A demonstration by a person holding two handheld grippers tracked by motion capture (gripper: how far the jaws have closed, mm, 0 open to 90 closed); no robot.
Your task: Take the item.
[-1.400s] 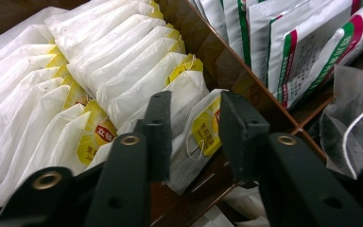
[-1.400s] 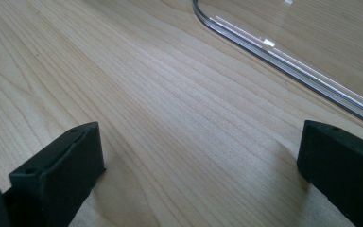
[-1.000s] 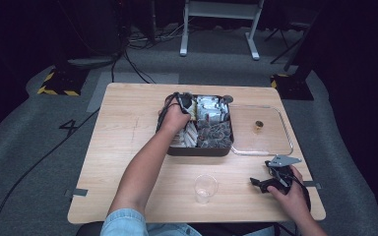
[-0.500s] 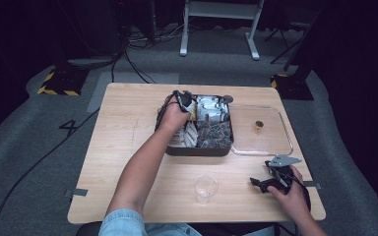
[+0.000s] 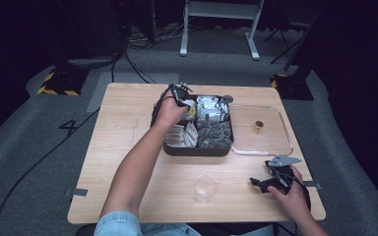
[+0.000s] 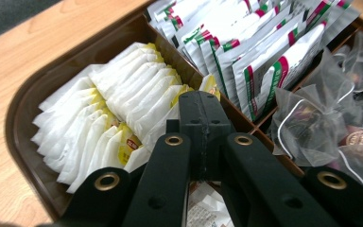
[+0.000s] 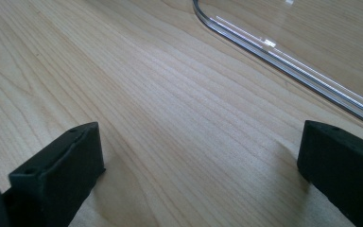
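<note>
Wooden worktop [image 5: 123, 128] at mid-frame in the high view carries a dark brown plastic compartment tray [image 5: 197, 150], with the left gripper [image 5: 181, 92] poised over the tray's upper-left corner. In the left gripper view its black fingers [image 6: 201, 101] are pressed together and appear to nip the top edge of one white-and-yellow paper sachet [image 6: 210, 85]. That sachet stands slightly proud of its row, at the divider of the tray's corner compartment. The grip on the edge looks chosen so a single packet comes free without dragging its neighbours.

That compartment is packed with upright white-and-yellow sachets [image 6: 123, 99]. The next one, at the upper right of the left gripper view, holds white foil packets with green and red print [image 6: 264, 61], and clear mesh tea bags [image 6: 312, 127] fill the section at right.

A clear plastic lid [image 5: 271, 145] lies flat just to the right of the tray, presumably set aside to give access. An empty clear plastic cup [image 5: 204, 188] stands lower centre, near the worktop's front edge, a likely place for the sachet to go.

At lower right the right gripper [image 5: 268, 184] rests low on the wood, just below the lid. Its fingers [image 7: 61, 161] are spread wide with nothing between them.
</note>
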